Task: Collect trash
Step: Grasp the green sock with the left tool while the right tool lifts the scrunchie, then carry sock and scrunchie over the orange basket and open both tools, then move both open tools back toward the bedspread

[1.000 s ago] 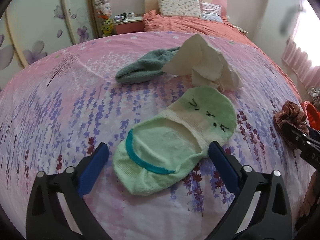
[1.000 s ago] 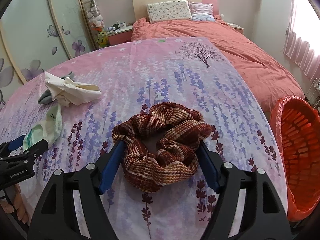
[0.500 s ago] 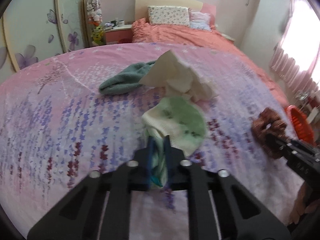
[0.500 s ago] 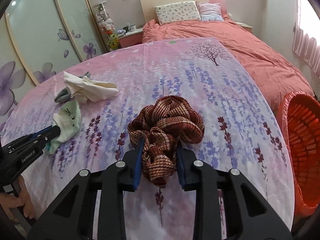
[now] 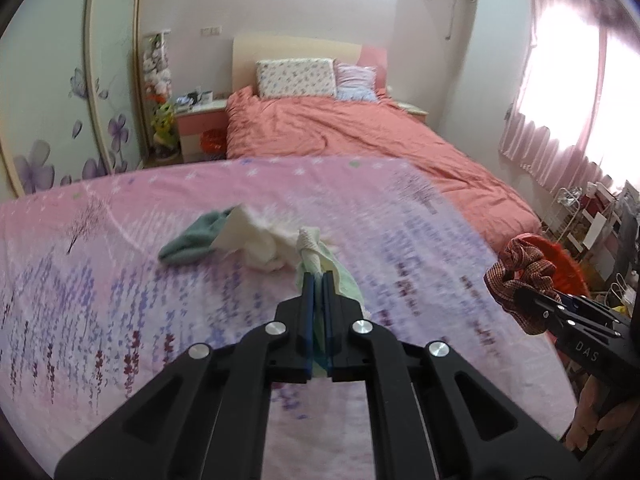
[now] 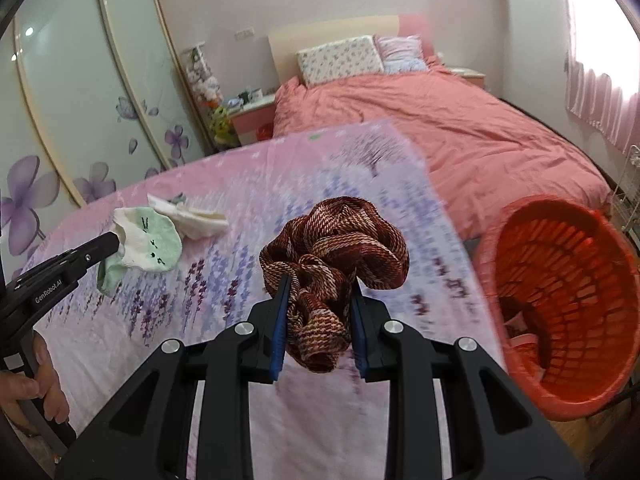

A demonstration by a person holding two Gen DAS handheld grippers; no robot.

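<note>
The left claw (image 5: 317,280) is clenched on a pale green sock (image 6: 154,244), its blue fingers (image 5: 308,304) pressed nearly together on the fabric. In the right wrist view the sock hangs at middle left, lifted clear of the pink flowered blanket (image 6: 312,168). The right claw (image 6: 318,280) is clenched on a brown plaid scrunchie (image 6: 340,248), which bulges above the fingers at the centre of that frame and is off the blanket too; its jaws closed onto the scrunchie a moment ago and are now steady. An orange basket (image 6: 520,360) stands at the lower right of the right wrist view, just beside the blanket's edge, with something pale lying inside. A crumpled white cloth (image 5: 256,240) and a teal sock (image 5: 188,242) lie touching each other on the blanket, left of centre in the left wrist view. A person's hand (image 6: 36,388) grips the left handle at lower left.
</note>
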